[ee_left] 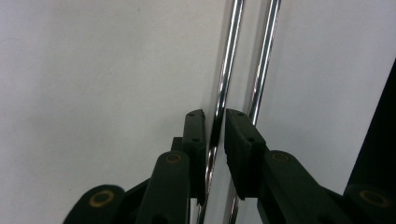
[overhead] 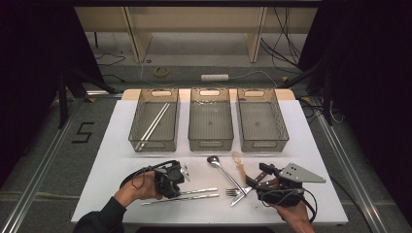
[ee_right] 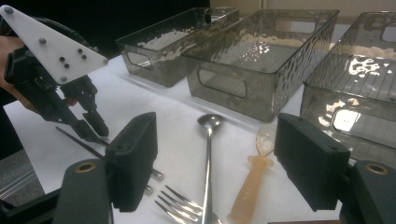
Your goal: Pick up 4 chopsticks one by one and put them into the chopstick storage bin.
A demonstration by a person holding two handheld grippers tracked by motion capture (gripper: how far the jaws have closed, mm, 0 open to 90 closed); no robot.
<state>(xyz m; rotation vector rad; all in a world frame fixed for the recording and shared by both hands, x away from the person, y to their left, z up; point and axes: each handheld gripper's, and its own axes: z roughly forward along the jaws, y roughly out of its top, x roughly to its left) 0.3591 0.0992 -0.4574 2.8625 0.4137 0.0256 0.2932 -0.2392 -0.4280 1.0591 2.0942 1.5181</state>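
Note:
Two metal chopsticks lie side by side on the white table top at the front left. My left gripper points down at them. Its jaws stand narrowly around the nearer chopstick, with a thin dark gap at one pad; the second chopstick lies just outside. From the right gripper view the left gripper has its tips low at the chopsticks. My right gripper is open and empty, above a fork, a steel spoon and an amber plastic spoon.
Three smoky clear baskets stand in a row at the back: the left basket holds two chopsticks; the middle basket and the right basket look empty. The fork and steel spoon lie between my hands.

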